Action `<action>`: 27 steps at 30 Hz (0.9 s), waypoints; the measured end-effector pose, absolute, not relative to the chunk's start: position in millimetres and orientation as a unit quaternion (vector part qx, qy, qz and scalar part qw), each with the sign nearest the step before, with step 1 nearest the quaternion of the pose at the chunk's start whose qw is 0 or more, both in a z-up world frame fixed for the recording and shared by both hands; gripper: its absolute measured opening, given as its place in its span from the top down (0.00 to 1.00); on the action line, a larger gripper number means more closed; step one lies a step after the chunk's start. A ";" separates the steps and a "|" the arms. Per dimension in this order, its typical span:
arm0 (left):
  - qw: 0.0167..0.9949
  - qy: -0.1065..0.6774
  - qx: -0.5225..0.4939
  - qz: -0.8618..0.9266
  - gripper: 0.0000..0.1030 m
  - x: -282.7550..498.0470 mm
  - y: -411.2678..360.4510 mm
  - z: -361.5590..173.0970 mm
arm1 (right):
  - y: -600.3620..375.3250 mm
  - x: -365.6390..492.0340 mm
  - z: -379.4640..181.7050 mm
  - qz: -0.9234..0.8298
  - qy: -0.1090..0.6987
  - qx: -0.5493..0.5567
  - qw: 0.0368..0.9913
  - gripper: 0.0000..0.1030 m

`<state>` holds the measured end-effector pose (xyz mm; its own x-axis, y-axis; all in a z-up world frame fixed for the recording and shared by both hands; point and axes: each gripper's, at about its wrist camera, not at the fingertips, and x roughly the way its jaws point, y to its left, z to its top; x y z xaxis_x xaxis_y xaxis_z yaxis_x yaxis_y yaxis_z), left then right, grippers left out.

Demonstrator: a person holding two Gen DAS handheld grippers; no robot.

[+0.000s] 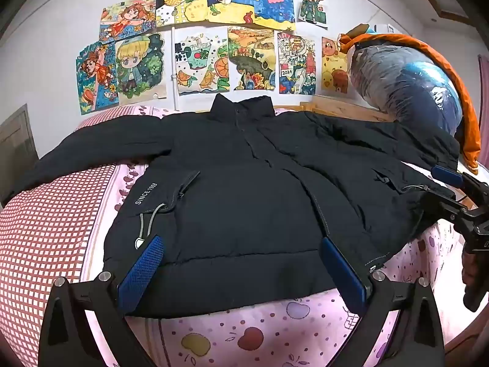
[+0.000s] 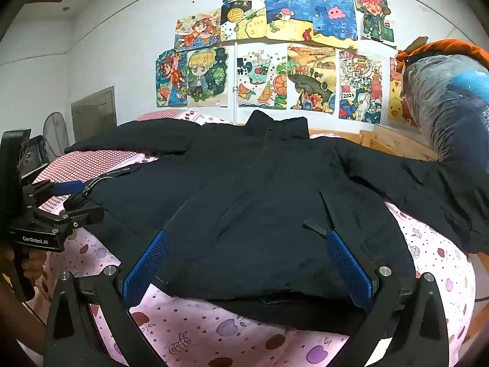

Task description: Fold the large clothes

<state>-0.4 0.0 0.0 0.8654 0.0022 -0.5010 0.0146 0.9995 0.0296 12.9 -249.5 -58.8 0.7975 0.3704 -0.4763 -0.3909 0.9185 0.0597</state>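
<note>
Left wrist view: nearest the lens, the left gripper (image 1: pixel 241 263) has its blue-padded jaws spread wide over the bottom hem of the black padded zip-front jacket (image 1: pixel 244 189), with nothing clamped — whether the pads brush the cloth is hard to say through the fisheye. The right gripper (image 2: pixel 247 266) stands the same way, jaws apart above the hem on the other side; each tool shows at the edge of the other's view.

The jacket lies face up and fully spread on the pink fruit-print bedsheet (image 1: pixel 275 330), with a red-and-white checked cover (image 1: pixel 45 214) beside it. Its sleeves (image 1: pixel 101 146) stretch outward to both sides, and the stand-up collar (image 1: pixel 241 107) points toward the far wall of children's coloured drawings (image 1: pixel 214 36).

No fold looks made yet — this seems the very start. The next move likely calls for closing on a sleeve or a side edge and carrying it across the chest, keeping the thick padding flat.
</note>
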 end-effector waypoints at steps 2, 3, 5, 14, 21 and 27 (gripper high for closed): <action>0.965 0.260 0.015 -0.004 0.00 -0.4 -0.1 -0.1 | -249.7 13.0 -59.2 0.201 0.247 -0.021 0.948 0.01; 0.965 0.260 0.015 -0.004 0.00 -0.4 -0.3 -0.3 | -252.0 13.8 -58.4 0.201 0.247 -0.021 0.948 0.01; 0.965 0.261 0.014 -0.003 0.00 1.2 0.8 -3.1 | -253.9 14.1 -58.3 0.201 0.247 -0.021 0.948 0.01; 0.965 0.261 0.013 -0.002 0.00 0.8 2.5 -5.2 | -255.8 15.2 -58.1 0.201 0.246 -0.020 0.948 0.01; 0.965 0.262 0.012 -0.003 0.00 0.8 3.2 -4.5 | -258.1 13.3 -54.8 0.200 0.246 -0.020 0.948 0.01; 0.965 0.262 0.012 -0.003 0.00 0.9 3.3 -4.4 | -258.5 13.5 -55.4 0.201 0.246 -0.020 0.948 0.01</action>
